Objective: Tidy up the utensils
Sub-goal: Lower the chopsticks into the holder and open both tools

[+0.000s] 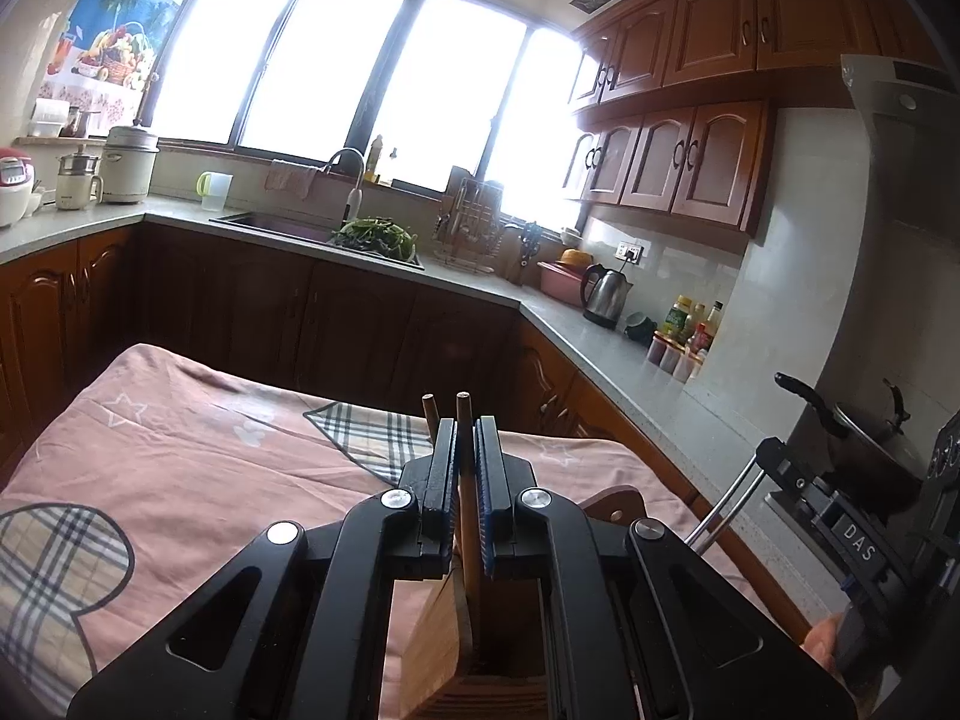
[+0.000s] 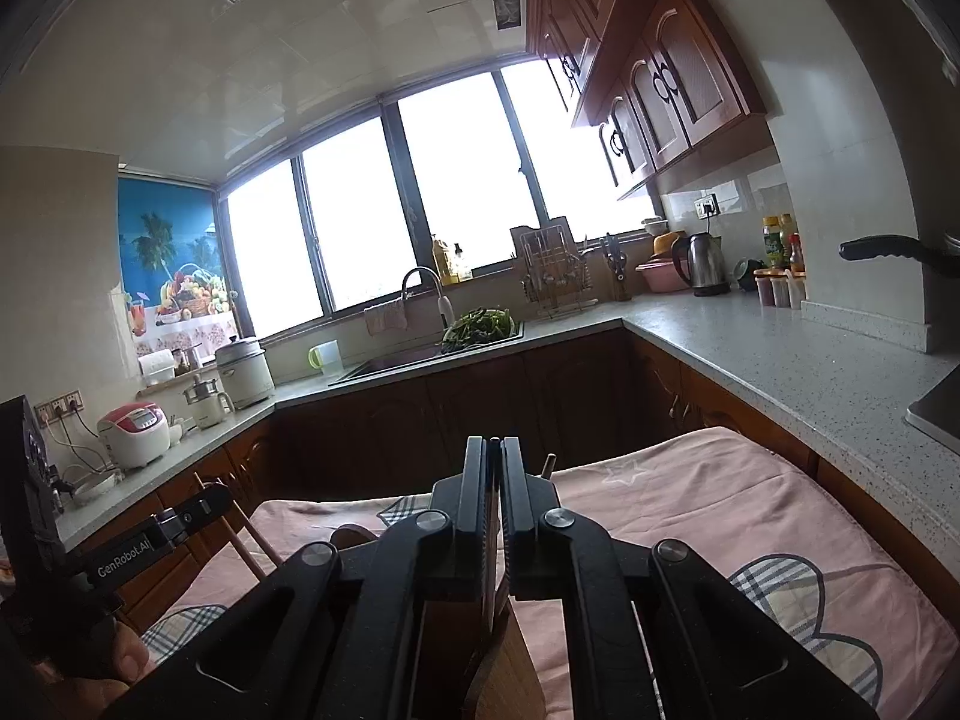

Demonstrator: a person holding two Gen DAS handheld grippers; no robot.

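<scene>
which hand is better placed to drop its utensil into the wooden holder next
Left, probably. The left gripper is shut on upright chopsticks directly above the wooden holder. What the right gripper holds is hard to see.

A grey speckled counter [image 2: 780,354] runs along the kitchen walls beneath a wide window [image 1: 360,72]. A sink [image 1: 282,223] with a curved faucet [image 1: 351,171] holds a heap of green vegetables [image 1: 378,235]. Near the wall socket stands a steel kettle [image 1: 606,291], just beside a pink basin [image 1: 561,282]. A white rice cooker [image 2: 133,433] with a red top sits on the far side. A pink cloth [image 1: 180,438] with plaid patches lies in front.
</scene>
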